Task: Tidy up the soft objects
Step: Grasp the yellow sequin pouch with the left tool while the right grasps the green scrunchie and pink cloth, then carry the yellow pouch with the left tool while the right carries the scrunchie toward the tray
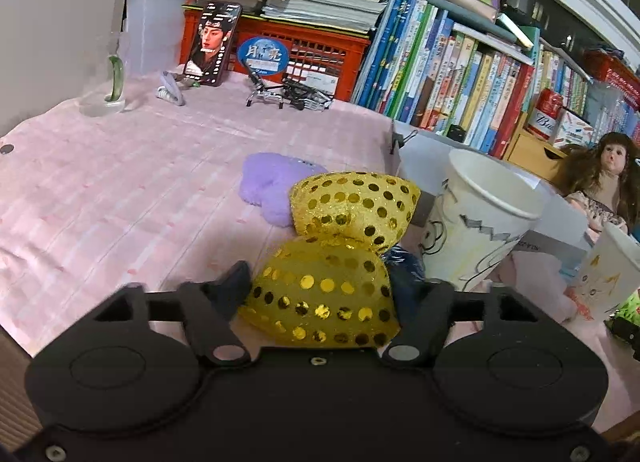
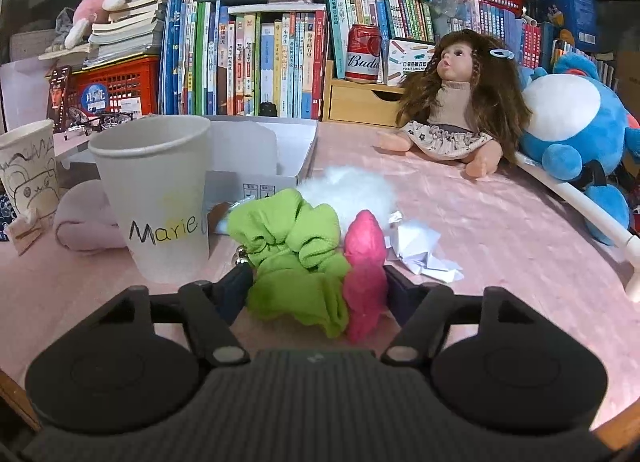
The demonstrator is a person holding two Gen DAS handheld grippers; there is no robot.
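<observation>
Left gripper (image 1: 320, 286) pinches the near lobe of the gold sequin bow (image 1: 340, 246), a finger pressed against each side; the bow lies on the pink tablecloth (image 1: 120, 198), just in front of a purple fluffy pad (image 1: 268, 186) and just left of a drawn-on paper cup (image 1: 476, 218). Right gripper (image 2: 318, 286) pinches a green scrunchie (image 2: 296, 258) and a pink soft piece (image 2: 366, 262) together, fingers touching both outer sides; the bundle sits just right of the "Marie" cup (image 2: 156, 198), in front of white fluff (image 2: 352, 190).
</observation>
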